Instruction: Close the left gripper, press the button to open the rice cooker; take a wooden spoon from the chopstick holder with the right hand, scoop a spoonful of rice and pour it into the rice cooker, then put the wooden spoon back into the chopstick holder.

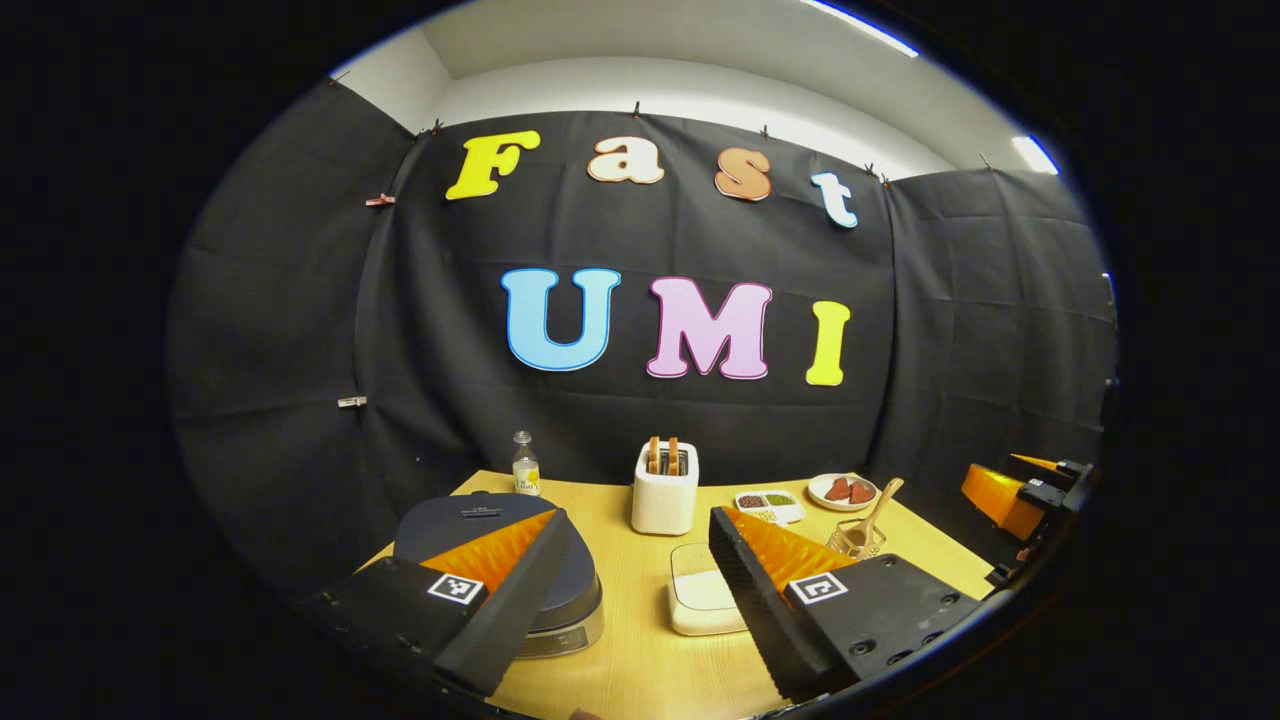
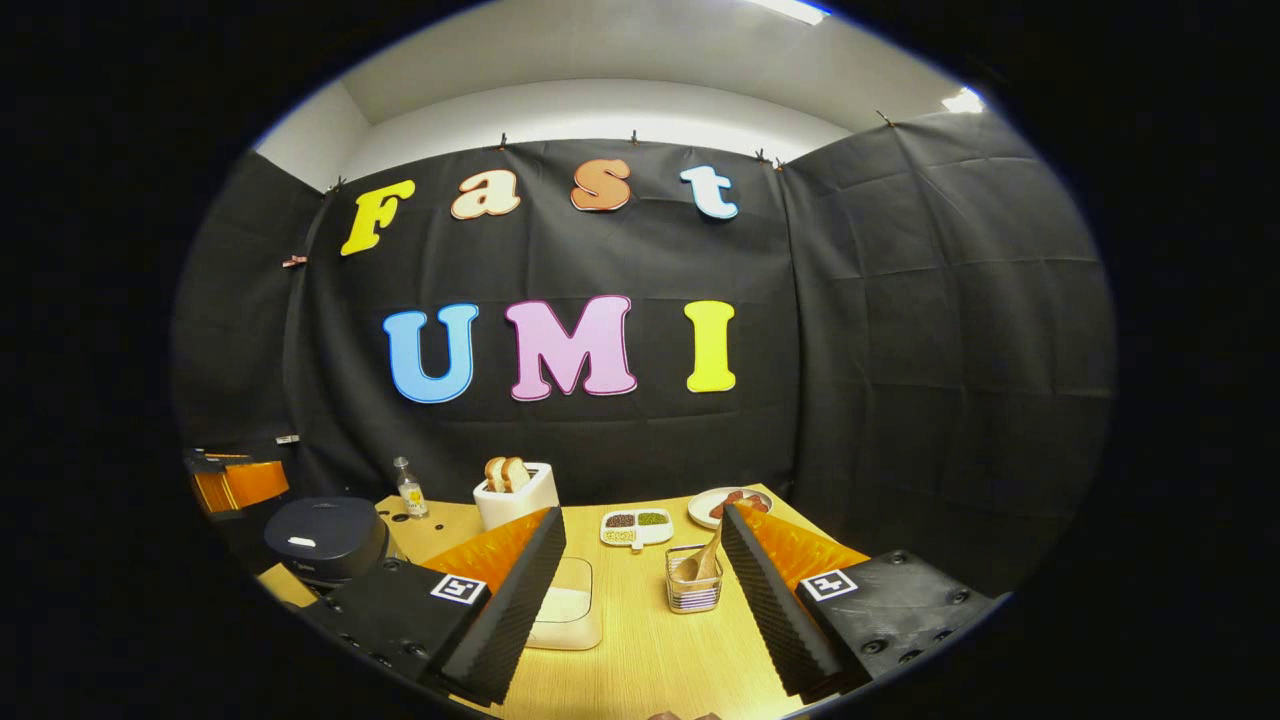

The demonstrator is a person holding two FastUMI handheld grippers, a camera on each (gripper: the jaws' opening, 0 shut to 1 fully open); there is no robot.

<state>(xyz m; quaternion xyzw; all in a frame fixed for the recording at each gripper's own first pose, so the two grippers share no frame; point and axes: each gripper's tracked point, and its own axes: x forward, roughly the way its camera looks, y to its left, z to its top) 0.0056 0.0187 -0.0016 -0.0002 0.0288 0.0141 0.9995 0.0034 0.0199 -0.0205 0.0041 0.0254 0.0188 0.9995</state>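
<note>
My left gripper [image 1: 640,560] hangs above the near edge of the wooden table [image 1: 640,670], its two fingers spread wide apart with nothing between them. The left finger overlaps the closed rice cooker [image 1: 560,590], a dark round-lidded pot standing at the near left of the table. Between the fingers lies a white rectangular container of rice [image 1: 700,600], and behind it stands a white toaster [image 1: 665,490] with two slices of bread in its slots. My right gripper [image 2: 640,590] is likewise wide open and empty, held above the table nearer its right side. Seen from the left gripper view, the right gripper [image 1: 1020,495] shows at the far right edge; seen from the right gripper view, the left gripper [image 2: 235,482] shows at the far left edge. Between the right gripper's fingers stands the chopstick holder [image 2: 693,585], a clear square holder, with the wooden spoon [image 2: 700,562] resting in it, bowl down and handle leaning up and to the right. The rice container [image 2: 565,605] lies just left of the holder. Farther back lie a small white tray of grains [image 2: 636,527], a plate [image 2: 715,507] bearing reddish pieces, and a small glass bottle [image 2: 408,490] near the rice cooker [image 2: 325,540].
</note>
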